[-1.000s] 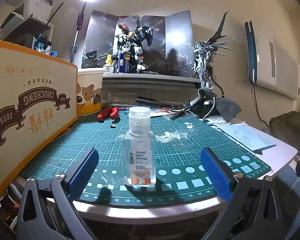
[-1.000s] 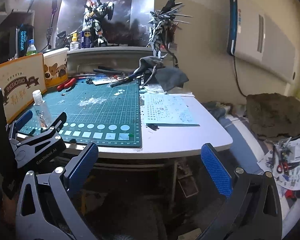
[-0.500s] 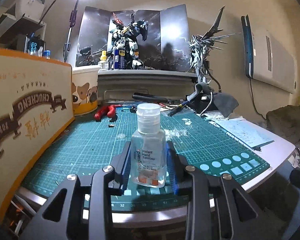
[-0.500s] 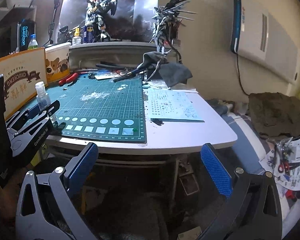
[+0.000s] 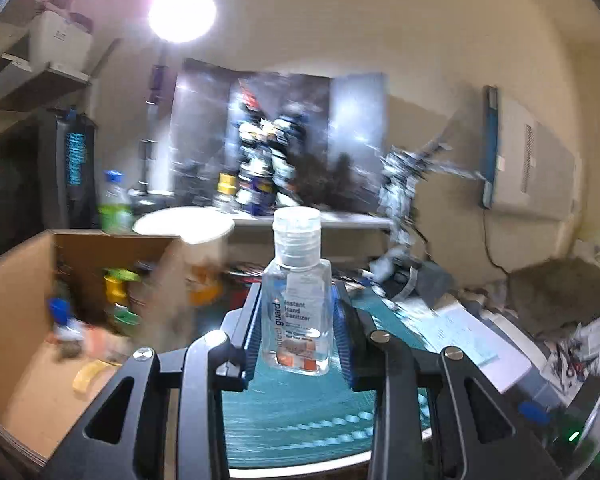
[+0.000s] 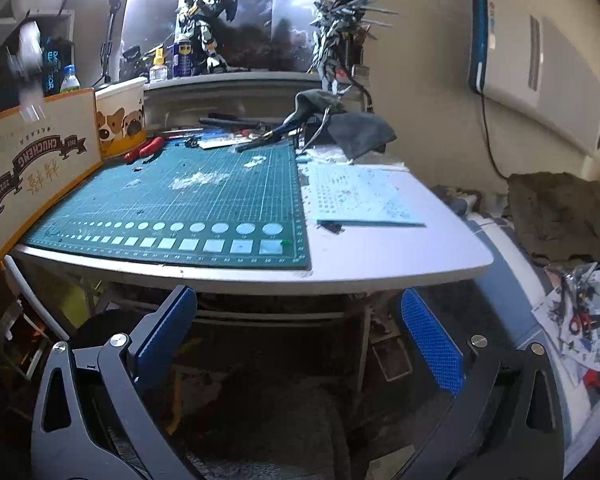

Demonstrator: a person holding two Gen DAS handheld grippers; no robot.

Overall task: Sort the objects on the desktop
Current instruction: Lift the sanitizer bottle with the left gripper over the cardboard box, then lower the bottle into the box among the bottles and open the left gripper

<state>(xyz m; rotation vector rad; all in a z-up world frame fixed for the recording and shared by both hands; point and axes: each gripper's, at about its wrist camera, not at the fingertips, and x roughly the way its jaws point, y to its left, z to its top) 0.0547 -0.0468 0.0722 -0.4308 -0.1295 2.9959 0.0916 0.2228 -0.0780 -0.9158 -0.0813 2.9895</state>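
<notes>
A clear hand sanitizer bottle (image 5: 297,300) with a white flip cap stands upright between the blue pads of my left gripper (image 5: 300,334), which is shut on it and holds it in the air above the green cutting mat (image 5: 300,420). To its left an open cardboard box (image 5: 24,320) shows small bottles and bits inside. In the right wrist view the bottle is a pale blur (image 6: 30,64) above the box's printed wall (image 6: 40,168). My right gripper (image 6: 298,344) hangs open and empty in front of the desk edge, below the tabletop.
A cup with dog faces (image 6: 120,120) stands behind the box. Red pliers (image 6: 146,149), dark tools and a grey cloth (image 6: 356,132) lie at the mat's far end. A decal sheet (image 6: 356,196) lies right of the mat. Model robots stand on the back shelf (image 6: 236,80).
My left gripper closed on the sanitizer bottle, then lifted it off the mat, so the box's inside now shows. The right gripper stayed put and open.
</notes>
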